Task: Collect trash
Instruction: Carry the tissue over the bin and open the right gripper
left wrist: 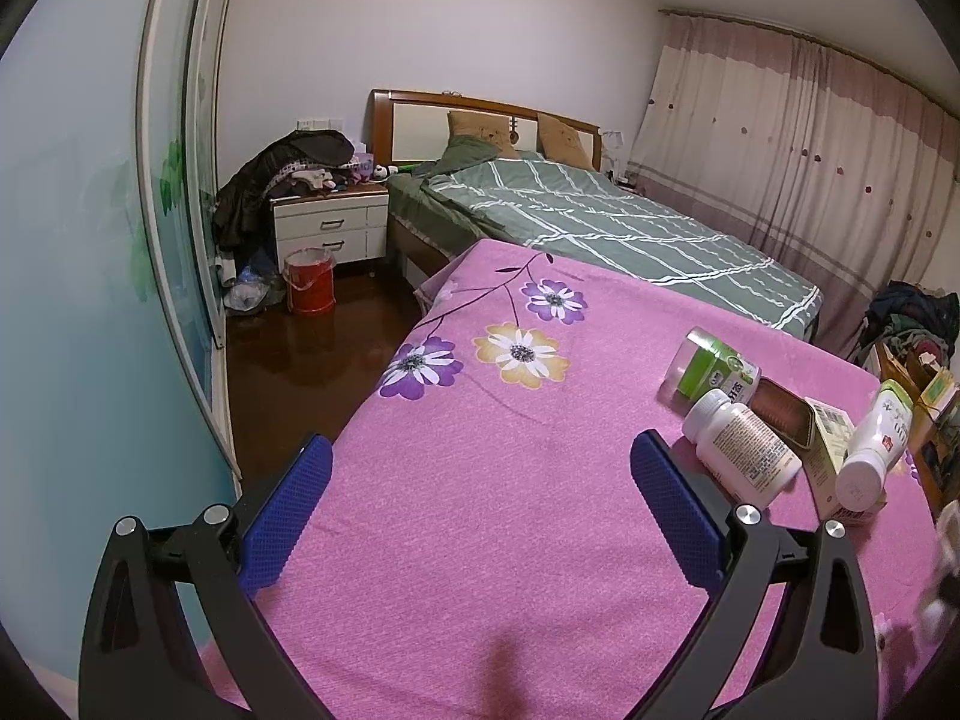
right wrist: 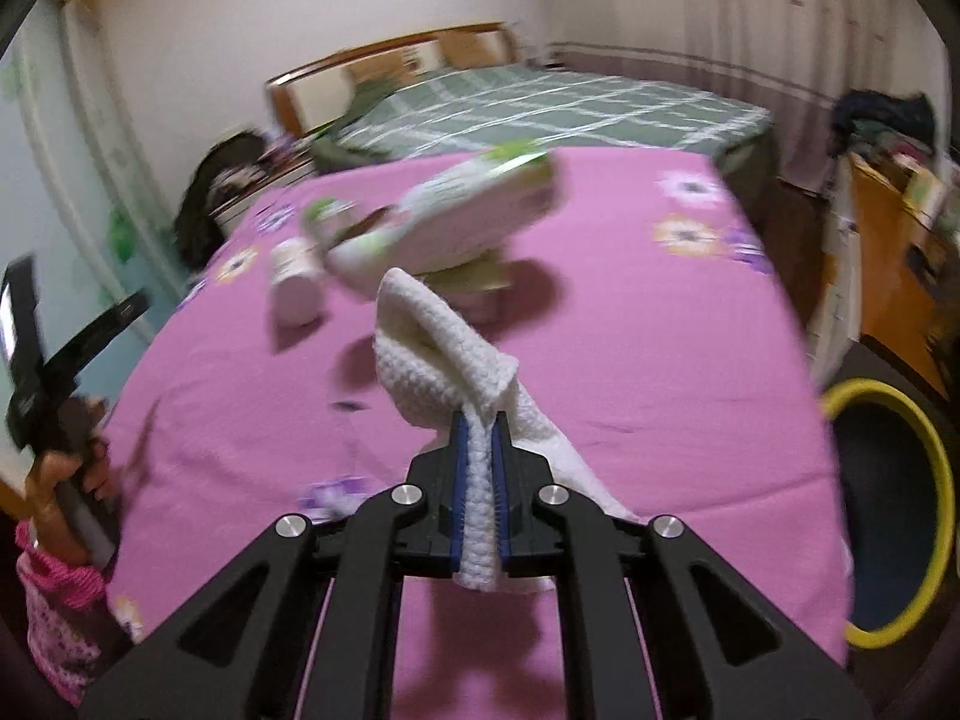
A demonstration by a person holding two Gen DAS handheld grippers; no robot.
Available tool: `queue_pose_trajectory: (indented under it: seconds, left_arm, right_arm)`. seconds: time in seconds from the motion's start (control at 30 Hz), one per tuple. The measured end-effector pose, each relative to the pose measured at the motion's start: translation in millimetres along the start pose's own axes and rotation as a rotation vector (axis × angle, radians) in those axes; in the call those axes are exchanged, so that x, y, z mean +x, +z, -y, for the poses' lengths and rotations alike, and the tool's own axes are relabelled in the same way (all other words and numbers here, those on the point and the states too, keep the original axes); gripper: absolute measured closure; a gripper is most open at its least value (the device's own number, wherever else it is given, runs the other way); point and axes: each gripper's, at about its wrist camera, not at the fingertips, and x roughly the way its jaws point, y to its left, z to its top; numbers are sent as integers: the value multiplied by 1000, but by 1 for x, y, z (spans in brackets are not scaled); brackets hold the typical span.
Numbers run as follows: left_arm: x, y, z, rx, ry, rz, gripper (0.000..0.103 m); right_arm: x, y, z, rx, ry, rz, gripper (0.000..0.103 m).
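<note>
Pink flowered bedspread (right wrist: 630, 360) fills centre of right wrist view. Black round bin with yellow rim (right wrist: 888, 420) at right edge of frame, beside bed, lower than spread.

Right gripper (right wrist: 478, 438) shut tight on white textured paper towel (right wrist: 432, 348); wad stands up and left from jaws, clear of spread. Bin lies right of claw: right hand nearer, judged carry rightward.

Left gripper (left wrist: 480, 450) wide open, empty. White pill bottle (left wrist: 741, 450) just right of its right finger, lying on side.

A green striped bed (left wrist: 600, 228), a cluttered nightstand (left wrist: 330, 225) and, seemingly, pink curtains (left wrist: 780, 138).
</note>
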Motion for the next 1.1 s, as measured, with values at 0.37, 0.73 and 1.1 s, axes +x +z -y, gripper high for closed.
queue_pose_trajectory:
  seconds: [0.37,0.73,1.1]
  left_arm:
    - [-1,2,3,16,7,-4,5]
    - [0,2,7,42,12,-6,5]
    - [1,1,22,102,-36,-21,5]
  right_arm:
    - [-30,-15,141,278,-304,56,94]
    - [-15,-37,221,420,-458,6,73]
    - [5,-2,171,298,-373,58,66]
